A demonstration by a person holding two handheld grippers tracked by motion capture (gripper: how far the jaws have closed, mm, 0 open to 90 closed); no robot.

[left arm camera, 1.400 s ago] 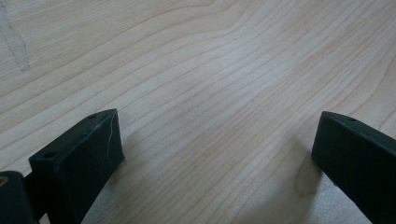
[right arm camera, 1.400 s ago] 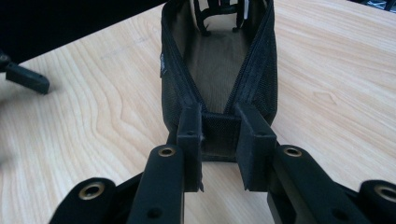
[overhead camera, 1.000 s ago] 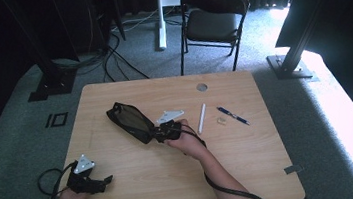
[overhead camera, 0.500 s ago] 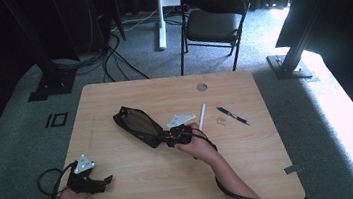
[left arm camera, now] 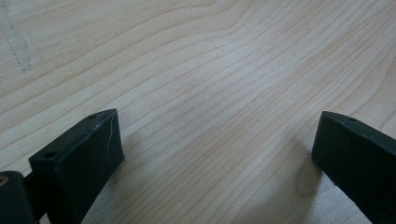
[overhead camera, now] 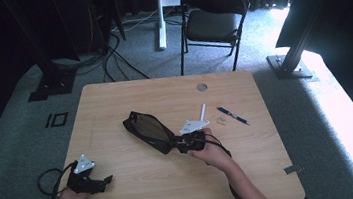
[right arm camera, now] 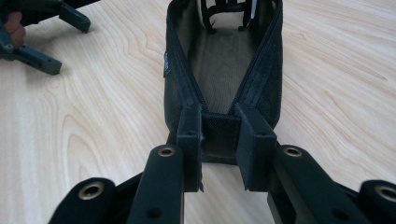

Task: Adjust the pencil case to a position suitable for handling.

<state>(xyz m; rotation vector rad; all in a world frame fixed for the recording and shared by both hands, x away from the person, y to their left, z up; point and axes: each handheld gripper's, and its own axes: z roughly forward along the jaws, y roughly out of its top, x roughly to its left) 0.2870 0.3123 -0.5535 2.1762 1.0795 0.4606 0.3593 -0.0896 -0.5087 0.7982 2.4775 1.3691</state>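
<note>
Colours as I log them: table (overhead camera: 125,196) pale blond wood with wavy brown grain lines; pouch (overhead camera: 149,132) black mesh, black zipper tape, open mouth showing dark weave; my right tool (overhead camera: 178,143) matte black with a light grey plate; my left tool (overhead camera: 102,182) matte black, same grey plate; pen (overhead camera: 232,115) dark blue; stick (overhead camera: 201,111) white; small tag (overhead camera: 222,121) tan; chair (overhead camera: 213,22) black; carpet (overhead camera: 14,148) grey-green speckled
</note>
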